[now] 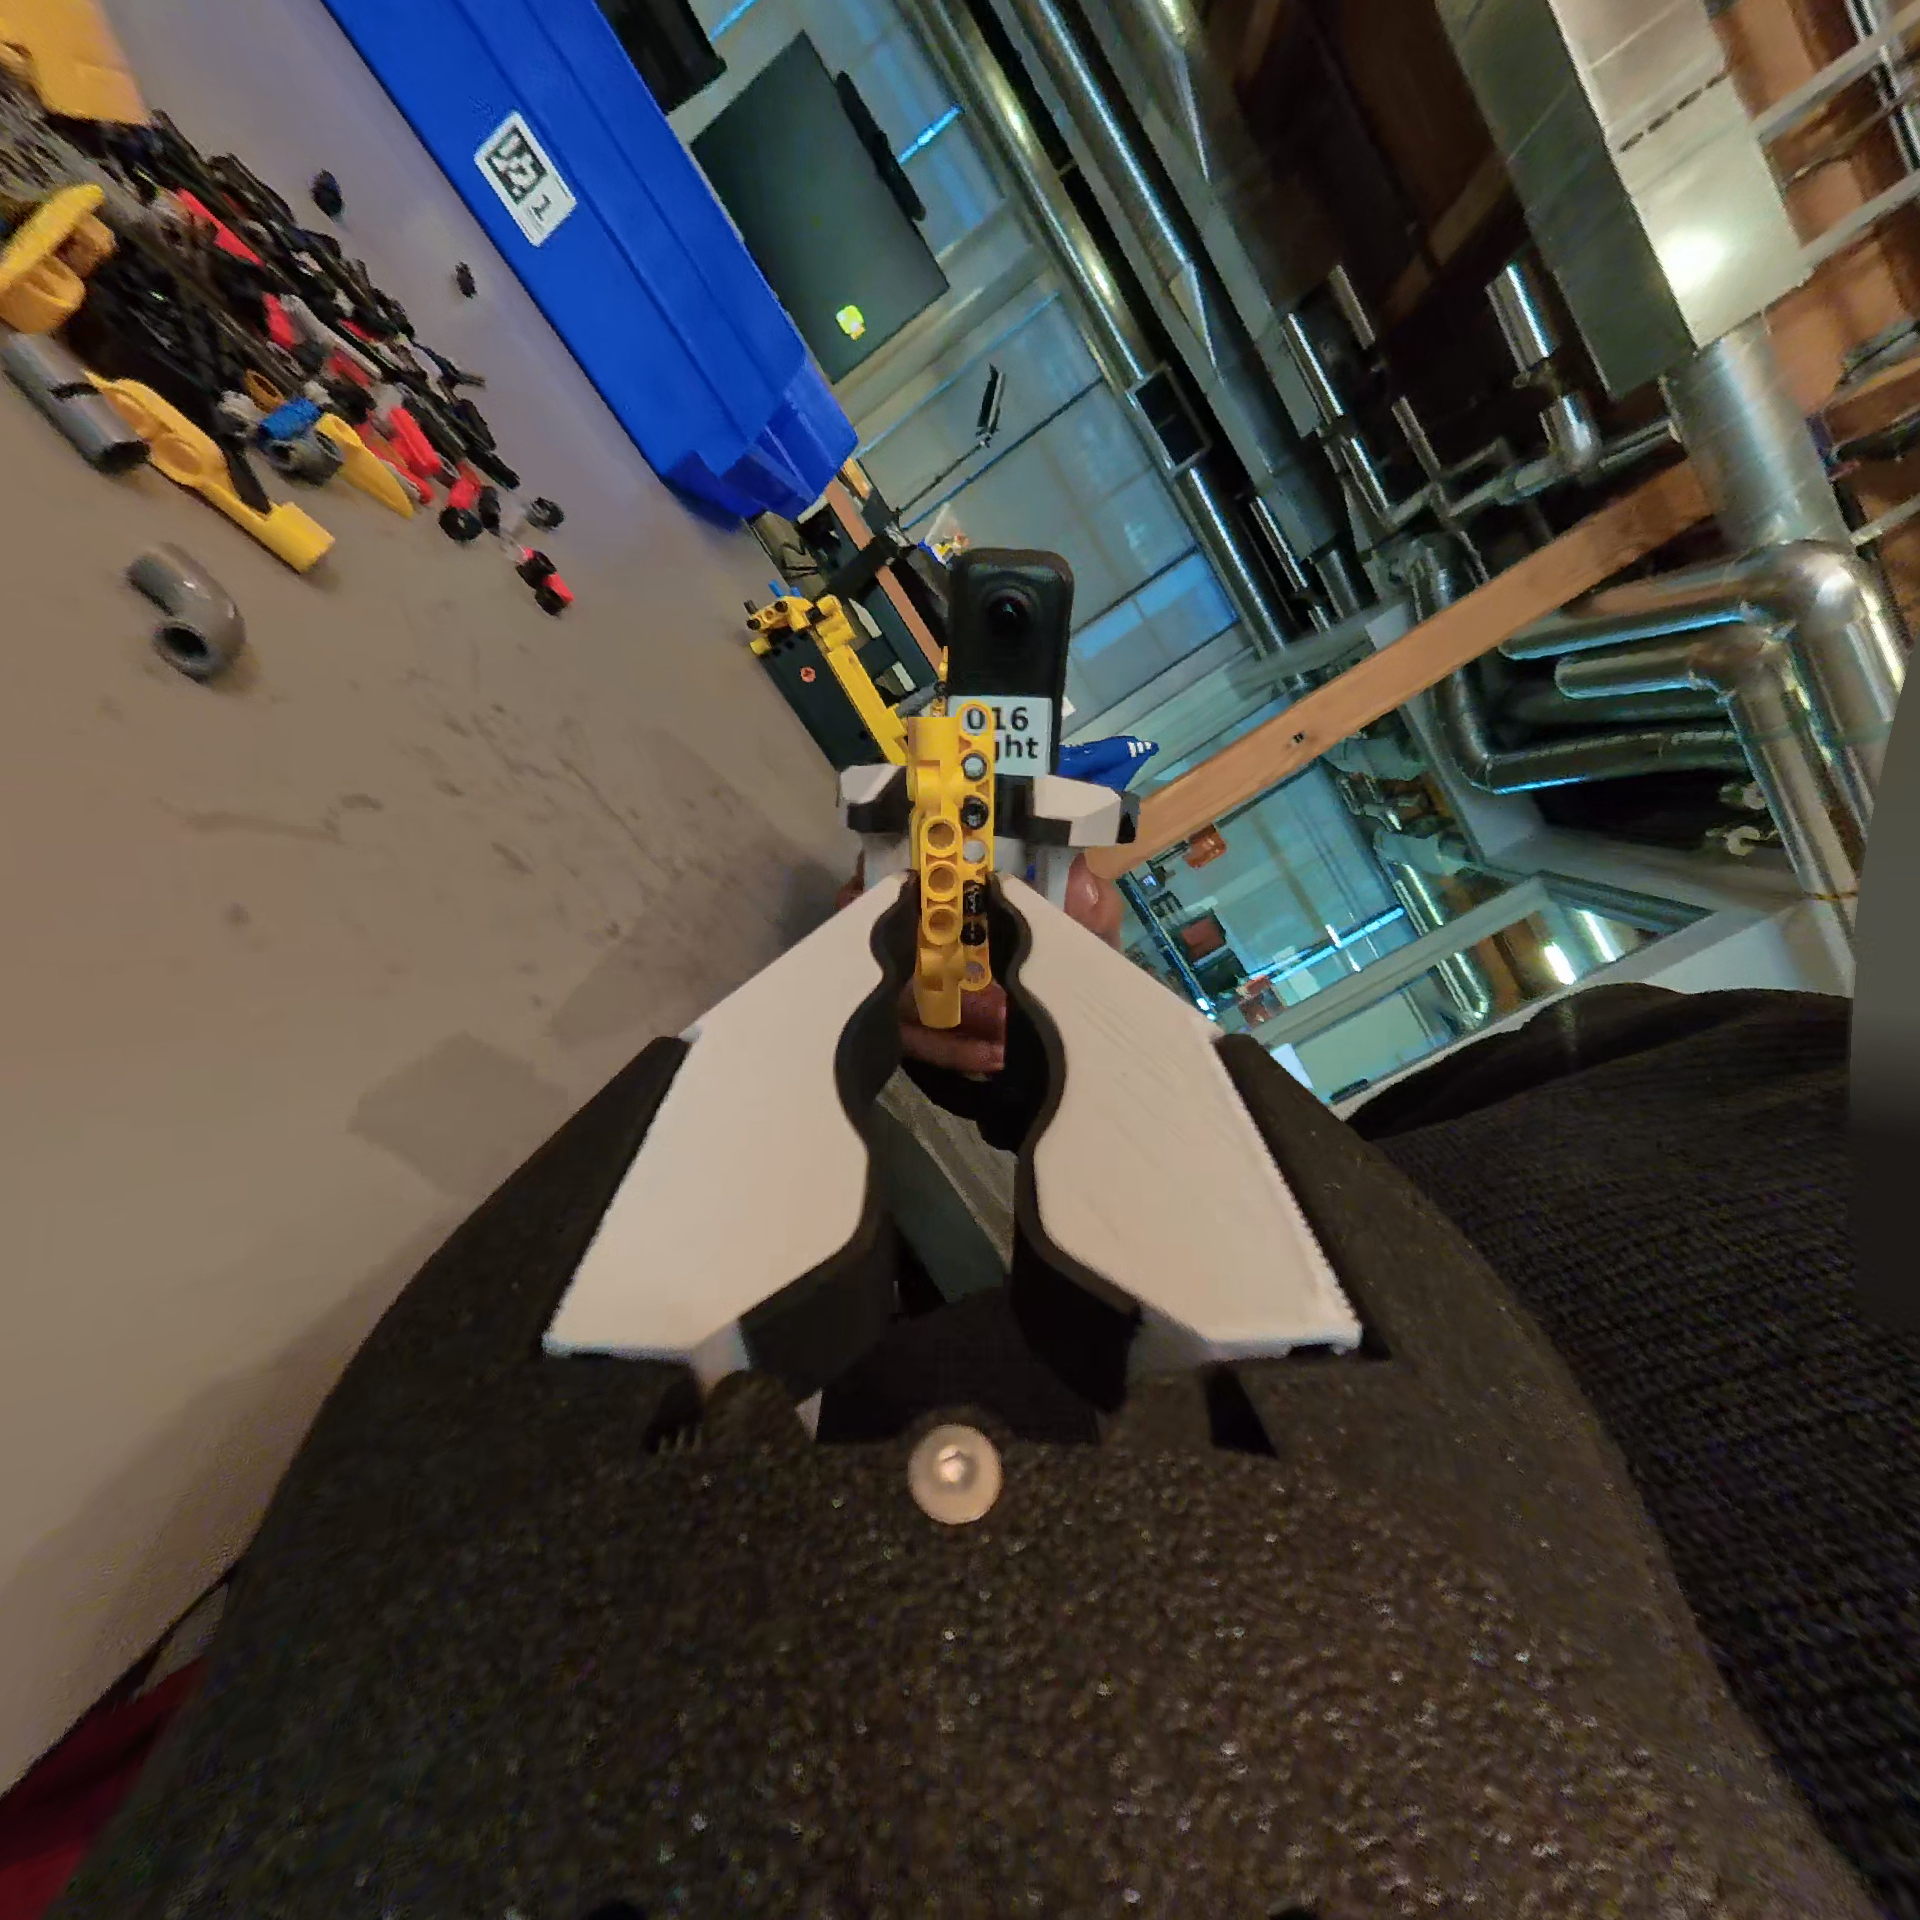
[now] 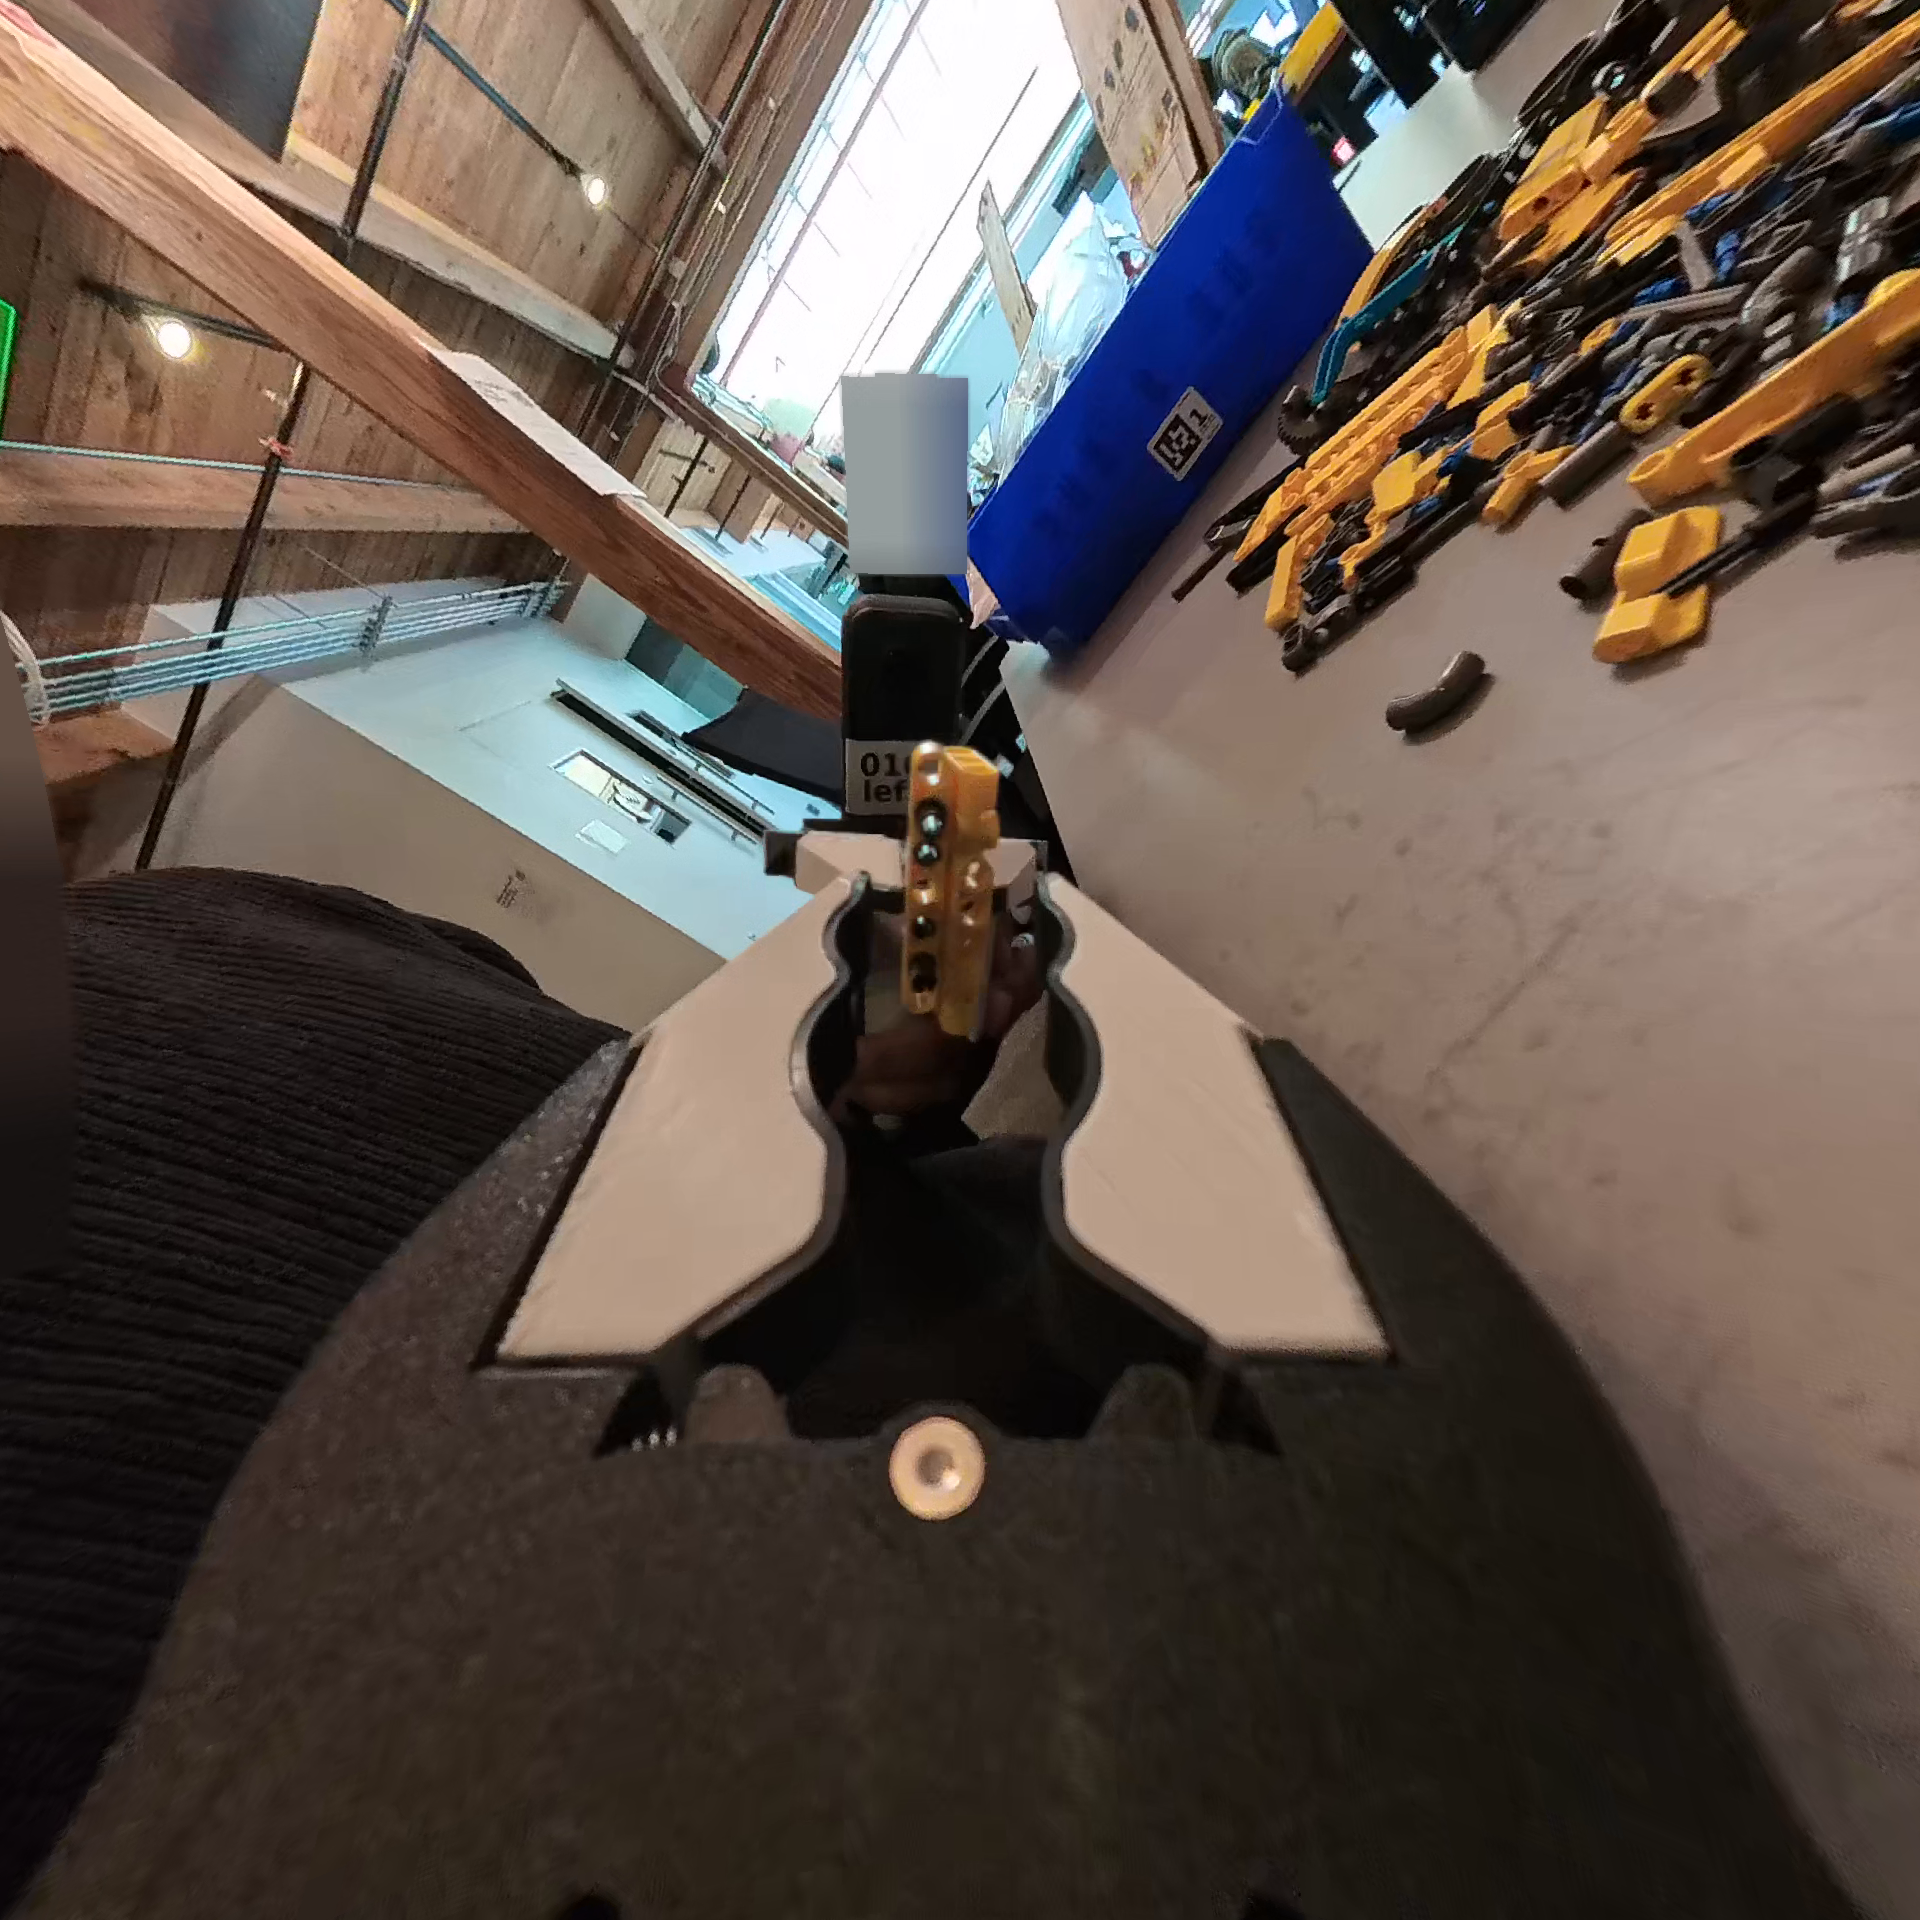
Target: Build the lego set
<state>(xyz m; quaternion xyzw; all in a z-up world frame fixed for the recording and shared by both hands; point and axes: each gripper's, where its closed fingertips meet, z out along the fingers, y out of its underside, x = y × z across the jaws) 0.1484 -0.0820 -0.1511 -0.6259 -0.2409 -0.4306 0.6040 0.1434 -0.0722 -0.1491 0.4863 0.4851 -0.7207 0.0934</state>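
I find both tongs raised off the tabletop (image 1: 312, 935), facing each other tip to tip. The left tongs (image 1: 951, 914) are clamped on a yellow holed beam (image 1: 948, 883) — upright, with dark pins in it. The right tongs (image 2: 951, 914) stand slightly apart around the same beam, contact uncertain. A heap of loose parts (image 2: 1621, 343) and a blue bin (image 1: 623, 260) lie beyond.

I hold a yellow perforated beam (image 1: 948, 883) upright in the air, pinched between my left hand-held gripper (image 1: 951, 914) and my right hand-held gripper (image 2: 951, 914), black pins showing in several holes.
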